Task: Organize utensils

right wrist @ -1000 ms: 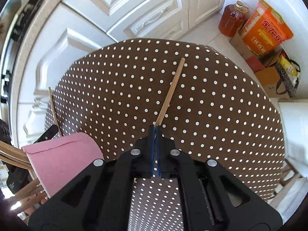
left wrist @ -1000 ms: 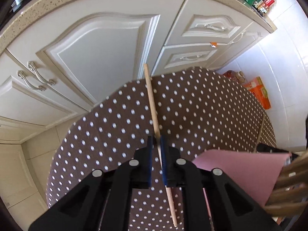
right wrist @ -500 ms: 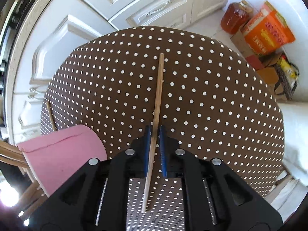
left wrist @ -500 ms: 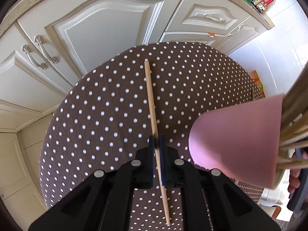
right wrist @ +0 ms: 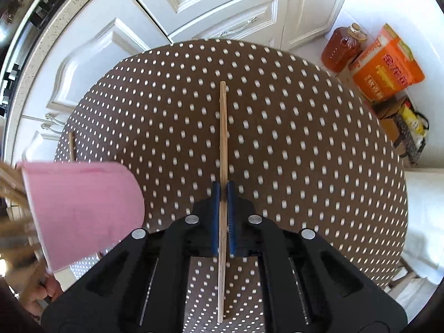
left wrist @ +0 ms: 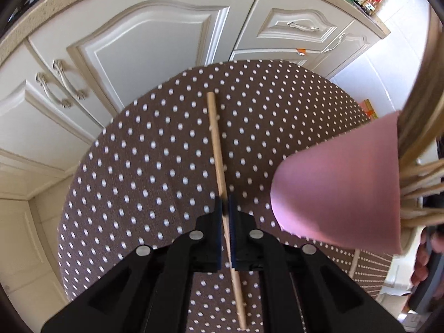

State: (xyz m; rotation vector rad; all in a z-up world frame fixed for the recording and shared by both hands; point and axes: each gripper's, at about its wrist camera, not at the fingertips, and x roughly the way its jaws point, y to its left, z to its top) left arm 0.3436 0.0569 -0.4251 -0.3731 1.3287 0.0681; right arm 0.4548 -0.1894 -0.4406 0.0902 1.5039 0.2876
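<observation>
Chopsticks, thin pale wood: left gripper point(left wrist: 225, 208) and right gripper point(right wrist: 222, 194) each clamp one; next, insertion into pink cylindrical holder point(right wrist: 83, 211).

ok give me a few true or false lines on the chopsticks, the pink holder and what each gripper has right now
1. The left gripper is shut on a wooden chopstick. True.
2. The right gripper is open and holds nothing. False: it is shut on a second chopstick that runs between its blue pads.
3. The pink holder already has wooden sticks poking out of it. True.
4. The tablecloth is plain white. False: it is brown with white dots.
5. A bottle of amber liquid stands on the table beside the holder. False: it stands on the floor by an orange bag.
</observation>
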